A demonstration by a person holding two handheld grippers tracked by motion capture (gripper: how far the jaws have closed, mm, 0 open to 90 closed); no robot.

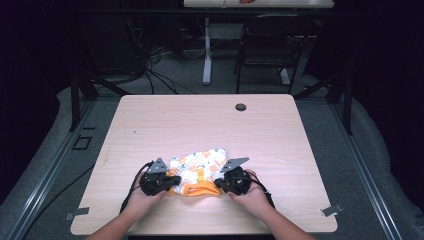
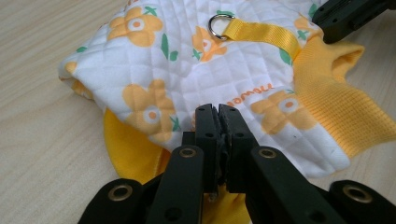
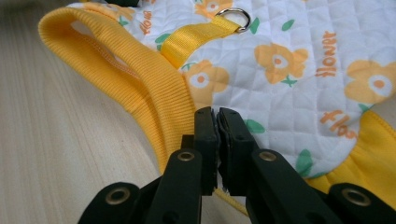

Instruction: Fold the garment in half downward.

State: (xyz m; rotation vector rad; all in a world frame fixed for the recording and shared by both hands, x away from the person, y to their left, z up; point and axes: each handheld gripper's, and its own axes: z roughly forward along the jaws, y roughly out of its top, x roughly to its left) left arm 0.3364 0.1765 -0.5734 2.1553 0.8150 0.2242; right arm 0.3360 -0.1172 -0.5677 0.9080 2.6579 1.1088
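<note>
Both the left gripper (image 1: 167,183) and right gripper (image 1: 223,183), jaws pressed together pinching the white quilted, orange-flowered pet vest (image 1: 197,165) at the wooden table (image 1: 150,120)'s six o'clock edge, should probably move evenly, keeping its yellow ribbed collar (image 1: 200,189) flat.

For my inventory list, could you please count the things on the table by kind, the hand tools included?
Quilted flower-print pet garment: 1
Hand-held grippers: 2, left gripper and right gripper
Total: 3, all on the wooden table
</note>
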